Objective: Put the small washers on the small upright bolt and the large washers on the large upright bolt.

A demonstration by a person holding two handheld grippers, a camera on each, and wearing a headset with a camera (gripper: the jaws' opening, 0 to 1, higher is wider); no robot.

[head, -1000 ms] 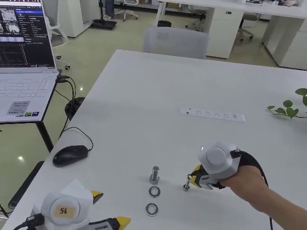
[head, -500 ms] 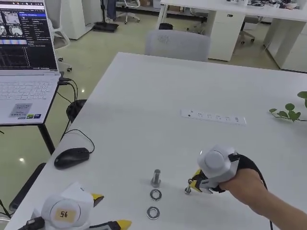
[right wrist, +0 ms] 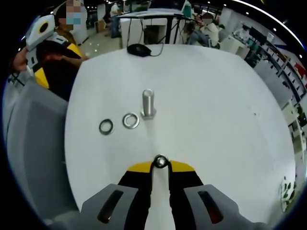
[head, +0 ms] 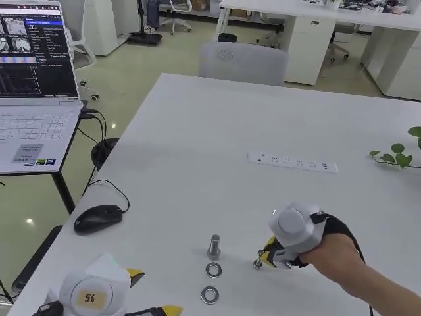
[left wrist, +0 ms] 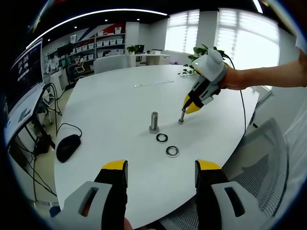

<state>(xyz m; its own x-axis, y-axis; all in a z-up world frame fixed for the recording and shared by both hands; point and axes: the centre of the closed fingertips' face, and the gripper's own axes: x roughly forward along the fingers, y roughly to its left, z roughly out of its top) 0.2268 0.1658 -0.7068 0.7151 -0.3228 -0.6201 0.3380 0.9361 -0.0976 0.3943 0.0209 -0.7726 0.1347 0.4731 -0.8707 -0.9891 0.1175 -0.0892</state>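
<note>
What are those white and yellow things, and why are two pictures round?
They are grippers: pinching tools a person holds. The wide picture is from a headset camera; each round one from a camera on a gripper. On the white table stand a large bolt and a small bolt, with two washers flat beside the large one. The left gripper is open and empty. The right gripper has jaws nearly closed at the small bolt's top; what they pinch is unclear.

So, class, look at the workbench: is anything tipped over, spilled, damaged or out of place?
Nothing stands out. The large bolt stands upright on the table. A washer and a second washer lie flat in front of it. The small bolt stands at the right gripper tips.
</note>
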